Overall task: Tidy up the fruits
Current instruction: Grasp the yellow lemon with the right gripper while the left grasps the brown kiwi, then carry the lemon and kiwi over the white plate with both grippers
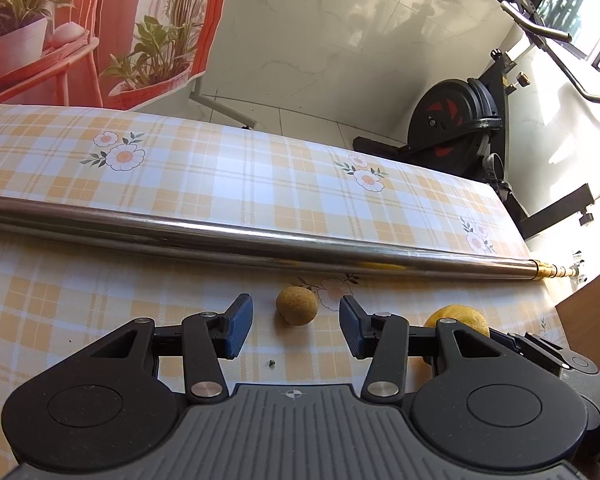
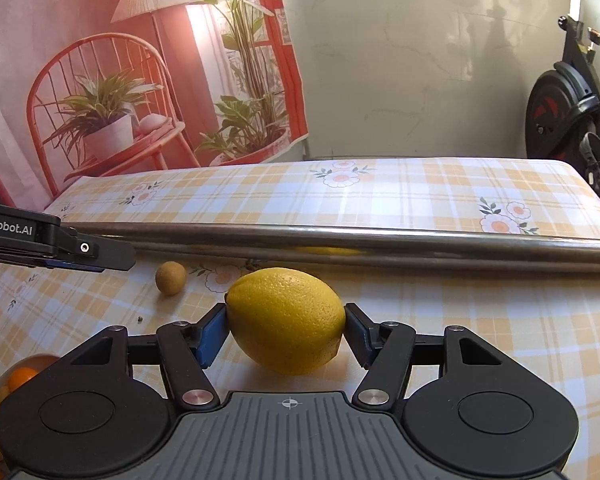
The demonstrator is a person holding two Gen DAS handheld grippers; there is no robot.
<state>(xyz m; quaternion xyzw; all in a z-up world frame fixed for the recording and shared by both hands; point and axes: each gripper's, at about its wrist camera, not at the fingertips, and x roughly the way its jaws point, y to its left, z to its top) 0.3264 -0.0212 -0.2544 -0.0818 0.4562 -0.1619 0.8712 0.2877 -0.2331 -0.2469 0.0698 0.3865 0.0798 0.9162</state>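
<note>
A small round brown fruit (image 1: 297, 305) lies on the checked tablecloth (image 1: 180, 184), just ahead of my left gripper (image 1: 296, 330). That gripper is open, and the fruit sits near the gap between its blue pads (image 1: 236, 330) without touching them. My right gripper (image 2: 286, 334) is shut on a yellow lemon (image 2: 286, 316), both blue pads pressing its ends as it rests on the cloth. In the right wrist view the brown fruit (image 2: 171, 278) lies to the left of the lemon, with the left gripper (image 2: 100, 256) beside it. The lemon (image 1: 460, 318) also shows at the right of the left wrist view.
A long steel tube (image 1: 260, 238) with a brass end lies across the table behind the fruits. A bowl (image 2: 32, 360) holding oranges and a lemon sits at the near left. A small dark speck (image 1: 272, 364) lies on the cloth. An exercise bike (image 1: 456, 128) stands beyond the table.
</note>
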